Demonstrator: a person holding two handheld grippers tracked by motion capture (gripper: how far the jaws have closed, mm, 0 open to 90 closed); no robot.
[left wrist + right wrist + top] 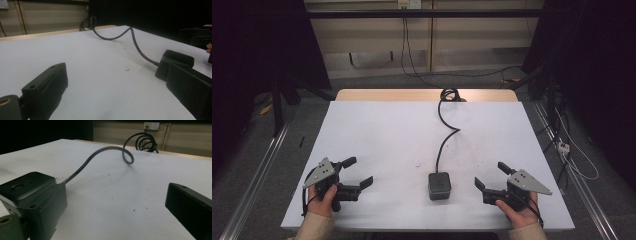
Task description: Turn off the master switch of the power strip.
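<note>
Covering wooden table [362, 95]: white sheet [377, 140]

Beige panelled wall [372, 35], grey floor [247, 165], dark surroundings

A white table [377, 135] stands before a beige wall [372, 40].

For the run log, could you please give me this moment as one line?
left gripper: open, empty | right gripper: open, empty | black box: on table between grippers, untouched | cable: runs from box to far edge
</note>
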